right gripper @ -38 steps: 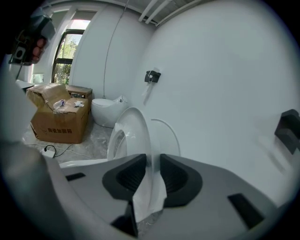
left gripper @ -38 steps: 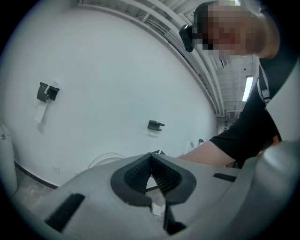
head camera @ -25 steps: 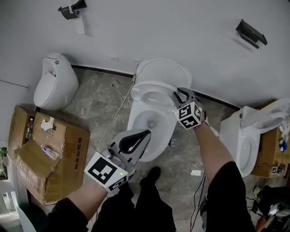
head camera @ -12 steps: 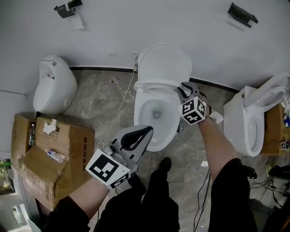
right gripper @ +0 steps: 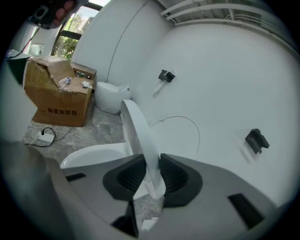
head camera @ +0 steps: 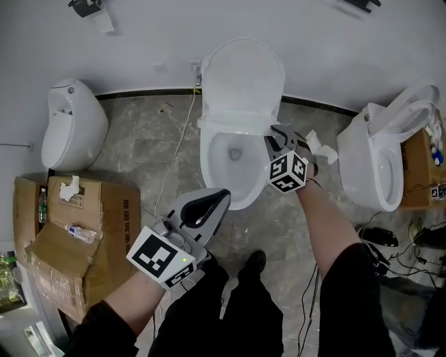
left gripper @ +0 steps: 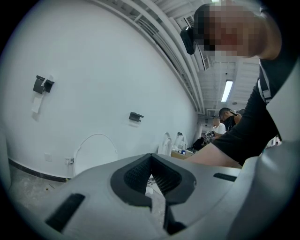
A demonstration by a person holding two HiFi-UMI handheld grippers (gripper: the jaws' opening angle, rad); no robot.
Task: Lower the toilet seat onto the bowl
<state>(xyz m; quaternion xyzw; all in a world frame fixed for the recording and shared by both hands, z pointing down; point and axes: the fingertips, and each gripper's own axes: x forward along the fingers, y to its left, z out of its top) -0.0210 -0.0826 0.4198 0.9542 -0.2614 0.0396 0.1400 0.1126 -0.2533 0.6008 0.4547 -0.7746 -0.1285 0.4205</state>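
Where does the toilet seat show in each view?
Head view: toilet seat at centre, right edge in the right gripper.
Left gripper view: cannot be made out.
Right gripper view: upright at centre, clamped between the jaws.
Shared landmark: black wall bracket.

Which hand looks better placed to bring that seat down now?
Right. The right gripper is clamped on the edge of the raised seat; the left gripper is shut, empty, and back from the bowl.
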